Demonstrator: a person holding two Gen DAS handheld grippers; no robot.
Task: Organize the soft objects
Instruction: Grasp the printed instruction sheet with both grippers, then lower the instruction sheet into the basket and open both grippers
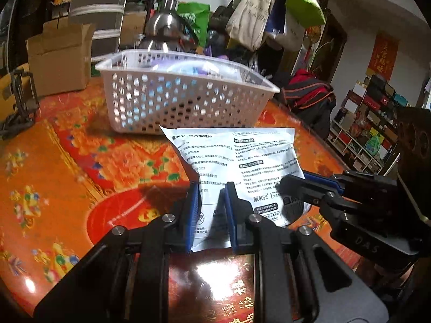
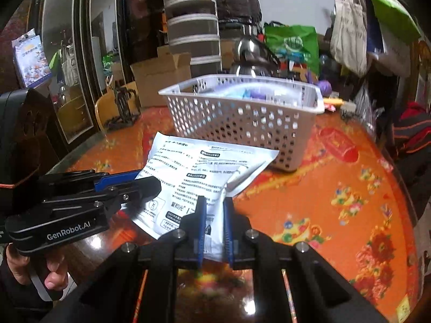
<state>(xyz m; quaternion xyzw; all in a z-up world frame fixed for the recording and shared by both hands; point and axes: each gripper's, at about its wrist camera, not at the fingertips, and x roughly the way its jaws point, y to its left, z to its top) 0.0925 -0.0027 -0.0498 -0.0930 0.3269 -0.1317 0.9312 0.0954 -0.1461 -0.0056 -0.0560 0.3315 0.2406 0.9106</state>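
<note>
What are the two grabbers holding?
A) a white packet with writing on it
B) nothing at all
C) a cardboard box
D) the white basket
A: the left gripper and the right gripper are both shut on the near edge of the white packet, which is in front of the basket.

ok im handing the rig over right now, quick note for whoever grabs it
Left tongs: shut on the white printed packet, near its left edge.
Right tongs: shut on the same packet, at its other near corner.
Packet: held between both, over the orange tablecloth, just short of the white perforated basket.
Done: packet gripped; basket already holds some items.
Left: carry packet into basket, release.
</note>
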